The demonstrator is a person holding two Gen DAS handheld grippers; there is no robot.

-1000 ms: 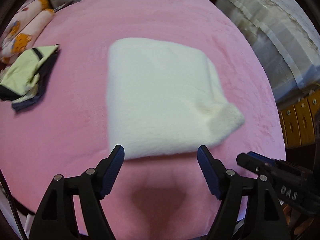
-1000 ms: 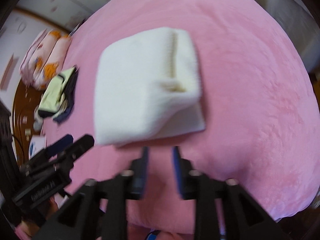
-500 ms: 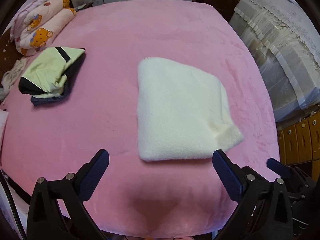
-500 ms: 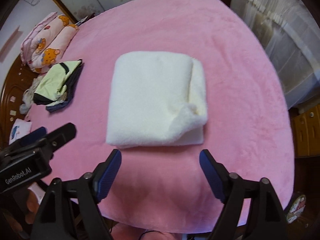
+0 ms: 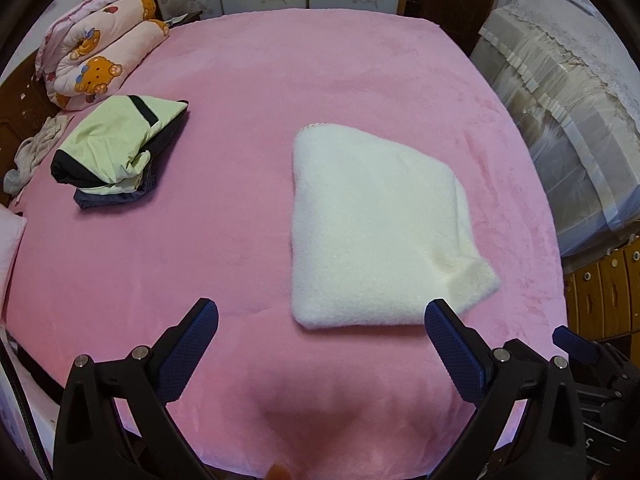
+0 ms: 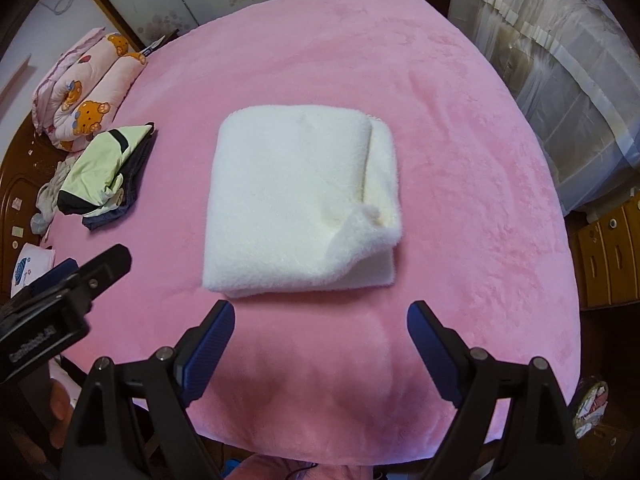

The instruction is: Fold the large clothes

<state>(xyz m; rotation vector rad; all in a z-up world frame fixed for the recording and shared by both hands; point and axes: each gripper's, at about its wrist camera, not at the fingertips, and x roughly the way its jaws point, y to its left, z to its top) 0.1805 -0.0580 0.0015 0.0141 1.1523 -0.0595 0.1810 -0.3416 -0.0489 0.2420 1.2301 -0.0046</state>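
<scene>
A white fleece garment (image 5: 376, 232) (image 6: 300, 200) lies folded into a thick square on the pink bed (image 5: 280, 100) (image 6: 460, 160). One corner of it curls up at its near right. My left gripper (image 5: 320, 314) hangs open above the bed's front edge, nothing between its fingers; the fold's near edge lies just beyond its right fingertip. My right gripper (image 6: 320, 312) also hovers short of the fold's near edge, its jaws still opening and empty. The left gripper's body (image 6: 60, 292) shows at the left of the right wrist view.
A folded pale green and dark garment (image 5: 116, 148) (image 6: 104, 168) lies at the bed's left. A rolled pink bear-print quilt (image 5: 96, 52) (image 6: 84, 92) sits behind it. A covered piece of furniture (image 5: 568, 100) and wooden drawers (image 5: 600, 292) stand to the right.
Both grippers have opened wide and risen back from the white fold, which now looks smaller and lies free on the bed. The right gripper was almost shut a second ago.
</scene>
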